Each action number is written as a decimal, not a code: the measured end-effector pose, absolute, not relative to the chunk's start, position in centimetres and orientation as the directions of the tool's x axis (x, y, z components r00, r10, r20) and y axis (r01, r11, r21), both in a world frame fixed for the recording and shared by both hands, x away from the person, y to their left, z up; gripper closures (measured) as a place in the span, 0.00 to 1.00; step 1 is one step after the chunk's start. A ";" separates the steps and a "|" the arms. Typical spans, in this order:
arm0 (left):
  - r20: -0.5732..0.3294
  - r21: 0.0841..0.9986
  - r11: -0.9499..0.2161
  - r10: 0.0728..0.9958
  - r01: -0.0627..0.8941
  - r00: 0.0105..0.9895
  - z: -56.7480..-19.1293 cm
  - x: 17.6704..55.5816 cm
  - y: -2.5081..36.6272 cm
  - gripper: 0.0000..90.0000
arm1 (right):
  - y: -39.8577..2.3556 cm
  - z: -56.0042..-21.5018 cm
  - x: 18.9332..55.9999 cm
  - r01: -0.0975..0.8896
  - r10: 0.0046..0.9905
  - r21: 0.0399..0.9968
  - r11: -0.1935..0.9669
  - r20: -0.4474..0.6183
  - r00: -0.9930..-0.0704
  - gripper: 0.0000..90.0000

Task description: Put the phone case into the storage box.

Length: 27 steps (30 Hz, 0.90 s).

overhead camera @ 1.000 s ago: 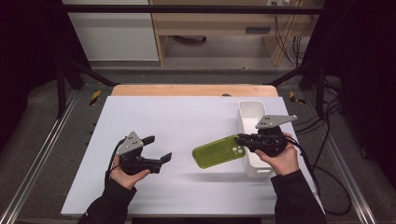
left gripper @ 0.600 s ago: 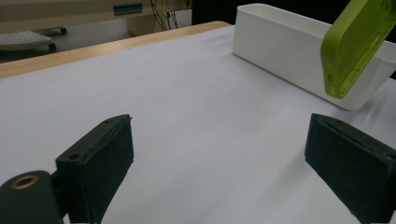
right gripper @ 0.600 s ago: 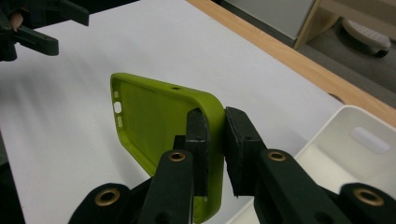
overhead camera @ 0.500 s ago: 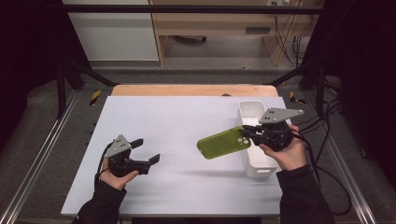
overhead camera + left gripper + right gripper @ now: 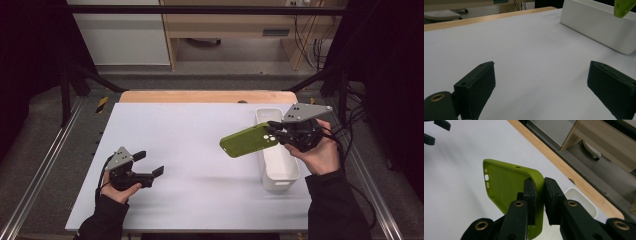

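The right gripper [image 5: 274, 133] pinches a green phone case [image 5: 249, 140] by the edge of one end, its 2 jaws pressed onto the case wall from either side, as the right gripper view [image 5: 538, 195] shows close up: one jaw sits inside the hollow of the case [image 5: 506, 185] and the other against its outer face. In the high view the case is held in the air, tilted, its free end pointing toward the middle of the table, just beside the left wall of the white bin [image 5: 277, 167] that stands along the right side of the white table top [image 5: 200, 150]. The left gripper [image 5: 151, 164] is well apart from it, low over the near left part of the table, with its jaws spread wide and nothing between them; the left gripper view shows bare white surface between the 2 black jaws, the white bin [image 5: 599, 25] farther off, and a corner of the green case [image 5: 622, 7] at the top right edge.
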<state>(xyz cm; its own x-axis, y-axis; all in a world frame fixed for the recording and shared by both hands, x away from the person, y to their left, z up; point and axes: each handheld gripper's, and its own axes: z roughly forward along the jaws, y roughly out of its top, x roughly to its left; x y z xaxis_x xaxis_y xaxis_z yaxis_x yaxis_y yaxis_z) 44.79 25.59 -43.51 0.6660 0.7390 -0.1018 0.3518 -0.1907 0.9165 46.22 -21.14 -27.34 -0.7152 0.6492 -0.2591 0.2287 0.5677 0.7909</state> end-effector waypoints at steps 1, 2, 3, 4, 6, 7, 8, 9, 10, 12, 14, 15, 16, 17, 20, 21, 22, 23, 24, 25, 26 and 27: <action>-0.102 0.916 -0.191 0.739 0.352 0.666 -43.5 44.8 25.6 0.08 | -21.2 -27.2 46.2 0.225 0.647 0.787 0.575 -0.268 -0.714 0.90; -0.100 0.916 -0.194 0.739 0.352 0.666 -43.5 44.8 25.7 0.08 | -21.1 -27.1 46.3 0.222 0.646 0.783 0.582 -0.279 -0.711 0.90; -0.100 0.916 -0.194 0.739 0.352 0.666 -43.5 44.8 25.7 0.08 | -21.1 -26.9 46.3 0.219 0.645 0.778 0.589 -0.289 -0.708 0.90; -0.096 0.918 -0.193 0.740 0.347 0.666 -43.6 44.9 25.8 0.08 | -21.2 -26.8 46.3 0.217 0.644 0.775 0.594 -0.297 -0.705 0.90; -0.090 0.919 -0.197 0.739 0.343 0.668 -43.7 44.9 25.9 0.08 | -21.2 -26.5 46.4 0.210 0.644 0.766 0.608 -0.320 -0.695 0.90; -0.087 0.920 -0.199 0.739 0.339 0.668 -43.7 44.9 26.0 0.08 | -21.2 -26.4 46.4 0.206 0.642 0.763 0.612 -0.328 -0.692 0.90; -0.085 0.920 -0.199 0.739 0.338 0.668 -43.8 45.0 26.0 0.08 | -21.2 -26.4 46.4 0.206 0.642 0.763 0.612 -0.328 -0.692 0.90; -0.085 0.920 -0.199 0.740 0.337 0.667 -43.9 45.0 26.1 0.08 | -21.2 -26.2 46.4 0.205 0.642 0.761 0.616 -0.333 -0.690 0.90; -0.085 0.920 -0.198 0.740 0.338 0.667 -43.9 45.0 26.1 0.08 | -21.2 -26.1 46.4 0.201 0.640 0.757 0.622 -0.344 -0.687 0.90; -0.086 0.920 -0.198 0.741 0.339 0.666 -44.0 45.0 26.2 0.08 | -21.2 -25.7 46.4 0.194 0.637 0.750 0.632 -0.362 -0.680 0.90; -0.080 0.921 -0.200 0.742 0.333 0.666 -44.0 45.0 26.2 0.08 | -21.3 -25.2 46.5 0.188 0.638 0.742 0.644 -0.385 -0.667 0.90; -0.080 0.921 -0.200 0.742 0.333 0.666 -44.0 45.0 26.2 0.08 | -21.3 -25.2 46.5 0.188 0.638 0.742 0.644 -0.385 -0.667 0.90; -0.078 0.922 -0.201 0.742 0.332 0.665 -44.1 45.0 26.3 0.08 | -21.3 -25.1 46.6 0.186 0.637 0.738 0.648 -0.393 -0.663 0.90; -0.078 0.922 -0.200 0.743 0.332 0.665 -44.1 45.0 26.3 0.08 | -21.3 -25.0 46.6 0.186 0.640 0.738 0.649 -0.397 -0.658 0.90; -0.079 0.922 -0.198 0.744 0.332 0.664 -44.1 45.1 26.4 0.08 | -21.3 -24.6 46.8 0.179 0.636 0.729 0.661 -0.417 -0.650 0.90; -0.079 0.922 -0.199 0.744 0.332 0.664 -44.2 45.1 26.4 0.08 | -21.3 -24.4 46.9 0.173 0.633 0.725 0.667 -0.429 -0.644 0.90; -0.079 0.922 -0.199 0.744 0.332 0.664 -44.2 45.1 26.4 0.08 | -21.2 -24.3 47.0 0.171 0.632 0.719 0.674 -0.441 -0.638 0.89; -0.078 0.922 -0.200 0.744 0.332 0.664 -44.2 45.1 26.4 0.08 | -21.2 -24.3 47.0 0.171 0.632 0.719 0.674 -0.441 -0.638 0.89; -0.078 0.922 -0.199 0.744 0.332 0.663 -44.2 45.1 26.4 0.08 | -21.2 -24.2 47.1 0.175 0.634 0.714 0.678 -0.446 -0.632 0.90; -0.078 0.922 -0.199 0.744 0.331 0.664 -44.2 45.1 26.4 0.08 | -21.2 -24.1 47.4 0.177 0.630 0.702 0.690 -0.461 -0.625 0.89; -0.077 0.922 -0.199 0.744 0.331 0.664 -44.2 45.1 26.4 0.08 | -21.2 -24.0 47.5 0.181 0.629 0.697 0.694 -0.465 -0.623 0.89; -0.077 0.922 -0.200 0.744 0.331 0.664 -44.2 45.1 26.4 0.08 | -21.2 -24.0 47.5 0.181 0.629 0.697 0.694 -0.465 -0.623 0.89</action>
<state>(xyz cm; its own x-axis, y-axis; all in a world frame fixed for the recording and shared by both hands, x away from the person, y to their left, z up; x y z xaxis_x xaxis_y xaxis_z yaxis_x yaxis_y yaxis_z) 45.09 26.44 -44.21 0.6640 0.7437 -0.0773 0.3310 -0.1997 0.9223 47.46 -21.17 -24.02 -0.6227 0.6293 -0.4650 0.1809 0.6940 0.6969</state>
